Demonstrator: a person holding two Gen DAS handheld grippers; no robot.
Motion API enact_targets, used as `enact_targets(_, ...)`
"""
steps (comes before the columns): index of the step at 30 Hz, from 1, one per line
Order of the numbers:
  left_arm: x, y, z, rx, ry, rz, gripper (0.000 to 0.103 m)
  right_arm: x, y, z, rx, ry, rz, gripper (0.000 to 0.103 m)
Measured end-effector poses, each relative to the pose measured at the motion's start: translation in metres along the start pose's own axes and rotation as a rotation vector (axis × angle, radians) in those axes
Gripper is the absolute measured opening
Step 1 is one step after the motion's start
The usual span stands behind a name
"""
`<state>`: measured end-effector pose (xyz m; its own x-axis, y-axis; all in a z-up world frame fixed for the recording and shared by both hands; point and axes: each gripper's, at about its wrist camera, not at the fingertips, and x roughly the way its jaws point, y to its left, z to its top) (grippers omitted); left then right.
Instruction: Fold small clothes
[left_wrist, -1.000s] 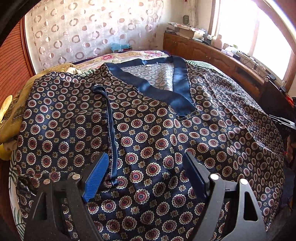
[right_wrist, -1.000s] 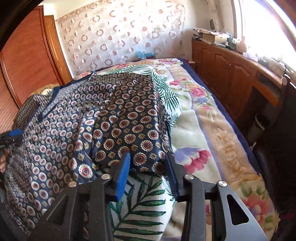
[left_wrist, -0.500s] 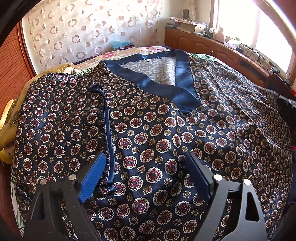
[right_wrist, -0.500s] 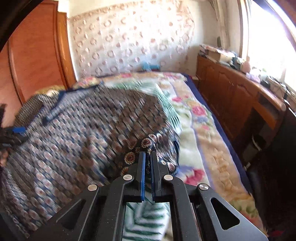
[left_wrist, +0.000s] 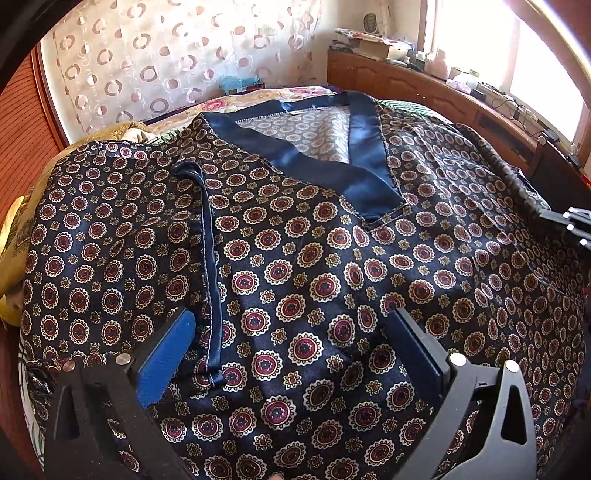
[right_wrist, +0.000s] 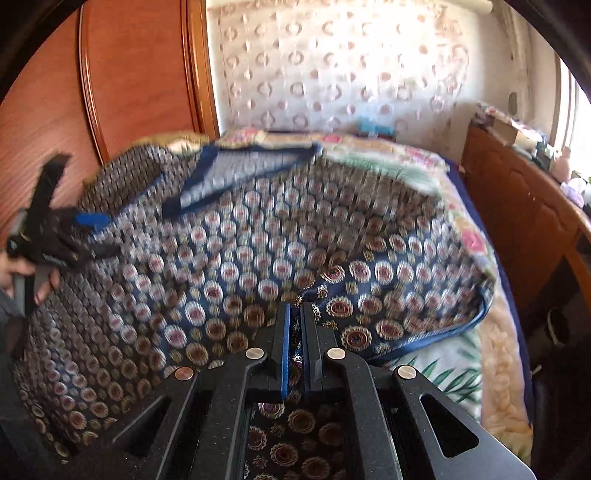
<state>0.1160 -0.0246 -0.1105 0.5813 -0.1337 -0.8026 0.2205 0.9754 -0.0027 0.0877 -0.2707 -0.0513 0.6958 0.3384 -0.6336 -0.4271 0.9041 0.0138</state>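
Observation:
A dark blue patterned top (left_wrist: 303, 258) with red and cream medallions and a plain blue V-neck band (left_wrist: 354, 173) lies spread over the bed. My left gripper (left_wrist: 291, 325) hovers over its lower front, jaws opening wide, with only flat cloth beneath them. One sleeve lies folded inward, its hemmed edge (left_wrist: 210, 258) running down to the left fingertip (left_wrist: 173, 332). In the right wrist view my right gripper (right_wrist: 294, 314) is shut on the top's (right_wrist: 258, 258) right edge and lifts that cloth over the body. The left gripper (right_wrist: 70, 236) and a hand show at far left there.
A floral bedspread (right_wrist: 476, 332) lies under the top. A wooden cabinet run (right_wrist: 524, 221) with clutter stands along the right under a window. A wooden panel (right_wrist: 129, 85) and a patterned curtain (left_wrist: 166, 62) back the bed. A yellow pillow (left_wrist: 14, 236) sits at left.
My right gripper closed on the top's right edge and carried it leftward over the body. My left gripper's jaws spread wider while the hand stayed in place.

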Motion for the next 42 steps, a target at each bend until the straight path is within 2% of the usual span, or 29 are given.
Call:
enact_targets(7, 0.000, 0.000, 0.000, 0.001, 0.000, 0.000, 0.103, 0.009, -0.013, -0.002, 0.047, 0.016, -0.019, 0.007)
enact_targets(11, 0.000, 0.000, 0.000, 0.000, 0.001, -0.001, 0.103, -0.009, -0.009, -0.008, 0.070, -0.011, -0.035, 0.025)
enact_targets(13, 0.000, 0.000, 0.000, 0.000, 0.001, -0.001, 0.103, -0.022, -0.005, -0.006, 0.077, -0.043, -0.042, 0.038)
enact_targets(14, 0.000, 0.000, 0.000, 0.000, 0.001, -0.001, 0.103, -0.029, -0.005, -0.005, 0.079, -0.061, -0.052, 0.050)
enact_targets(16, -0.001, 0.000, -0.001, 0.001, 0.001, 0.001, 0.103, -0.044, -0.009, -0.002, 0.090, -0.107, -0.068, 0.053)
enact_targets(20, -0.012, 0.005, -0.003, -0.018, -0.035, -0.003, 0.103, -0.064, -0.027, -0.007, 0.129, -0.143, -0.117, 0.053)
enact_targets(25, -0.044, 0.013, -0.001, -0.073, -0.136, -0.013, 0.103, -0.053, -0.058, -0.017, 0.206, -0.097, -0.197, 0.053)
enact_targets(30, -0.073, 0.010, 0.001, -0.080, -0.221, -0.015, 0.103, -0.024, -0.076, -0.020, 0.294, -0.023, -0.165, 0.053)
enact_targets(34, -0.084, 0.008, -0.001, -0.064, -0.273, -0.035, 0.103, -0.005, -0.081, -0.011, 0.289, 0.043, -0.167, 0.053)
enact_targets(37, -0.084, 0.009, -0.001, -0.067, -0.277, -0.034, 0.103, 0.008, -0.086, 0.009, 0.215, 0.091, -0.192, 0.051)
enact_targets(38, -0.083, 0.010, -0.001, -0.073, -0.274, -0.035, 0.103, 0.012, -0.089, 0.016, 0.202, 0.095, -0.196, 0.046)
enact_targets(40, -0.082, 0.011, -0.003, -0.083, -0.270, -0.039, 0.103, 0.014, -0.094, 0.022, 0.187, 0.102, -0.222, 0.029)
enact_targets(41, -0.081, 0.012, -0.004, -0.087, -0.267, -0.038, 0.103, 0.017, -0.094, 0.027, 0.176, 0.102, -0.236, 0.011)
enact_targets(42, -0.080, 0.012, -0.005, -0.089, -0.263, -0.036, 0.103, 0.018, -0.095, 0.030, 0.164, 0.100, -0.237, 0.005)
